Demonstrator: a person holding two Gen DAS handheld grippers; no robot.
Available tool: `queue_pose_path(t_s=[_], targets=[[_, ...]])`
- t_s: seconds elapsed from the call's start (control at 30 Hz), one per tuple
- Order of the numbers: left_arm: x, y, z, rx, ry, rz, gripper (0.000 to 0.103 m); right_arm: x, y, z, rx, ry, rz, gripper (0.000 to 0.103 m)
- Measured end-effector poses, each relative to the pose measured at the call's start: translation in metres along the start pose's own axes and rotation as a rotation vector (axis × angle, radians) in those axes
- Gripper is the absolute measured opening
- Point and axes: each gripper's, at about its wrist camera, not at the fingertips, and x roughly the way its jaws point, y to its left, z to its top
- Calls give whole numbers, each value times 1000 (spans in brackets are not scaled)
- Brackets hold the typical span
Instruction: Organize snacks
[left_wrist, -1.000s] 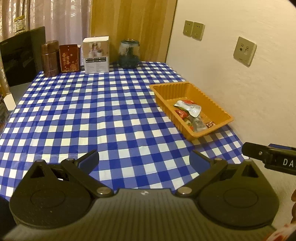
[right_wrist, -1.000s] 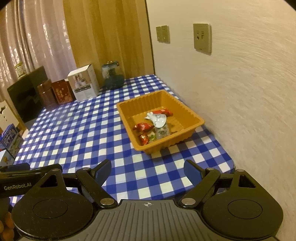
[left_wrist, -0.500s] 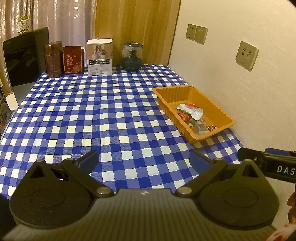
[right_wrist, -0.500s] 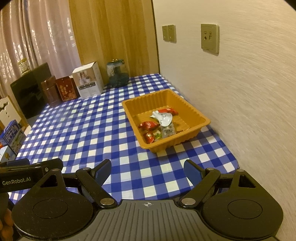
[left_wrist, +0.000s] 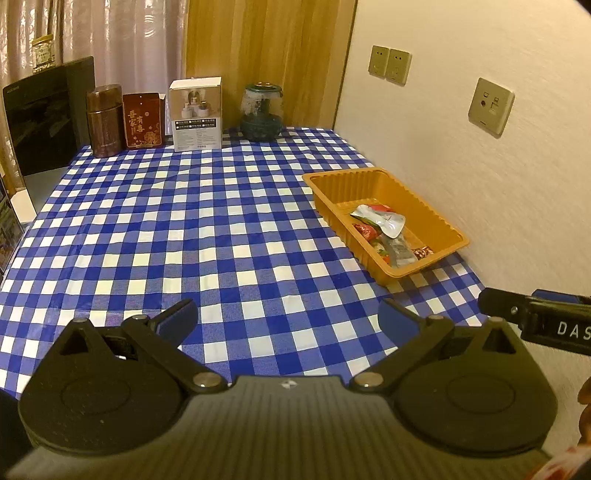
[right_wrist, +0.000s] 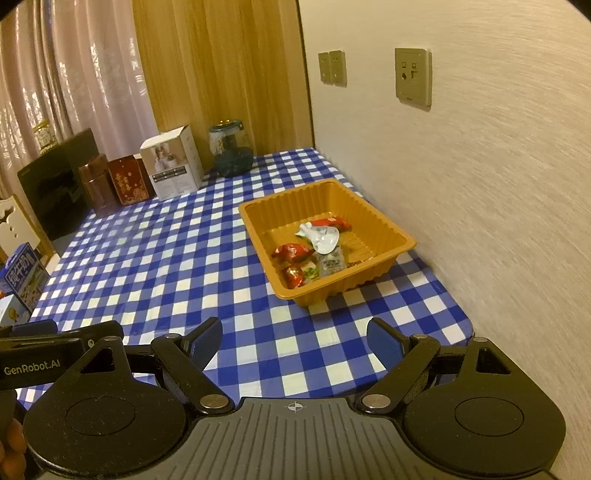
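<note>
Snacks (right_wrist: 317, 247) are lying in the orange tray (right_wrist: 391, 229) by the wall, beyond the left gripper (left_wrist: 288, 319) and right gripper (right_wrist: 294, 341), both hovering wide apart, empty, over the checkered tablecloth (left_wrist: 184, 229).

- The tray (right_wrist: 373, 216) is orange plastic with ribbed walls. It stands flat on the checked cloth, near the wall.
- The snacks (right_wrist: 314, 251) lie in a loose pile inside the tray, toward its near side: red wrappers, one silver packet (right_wrist: 322, 236) on top, one clear packet.
</note>
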Motion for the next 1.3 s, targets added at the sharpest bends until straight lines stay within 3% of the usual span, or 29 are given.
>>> queue_pose_path(t_s=[1.3], targets=[[-1, 0, 0, 3, -2, -4, 103, 1, -3, 0, 1, 0, 0, 85]])
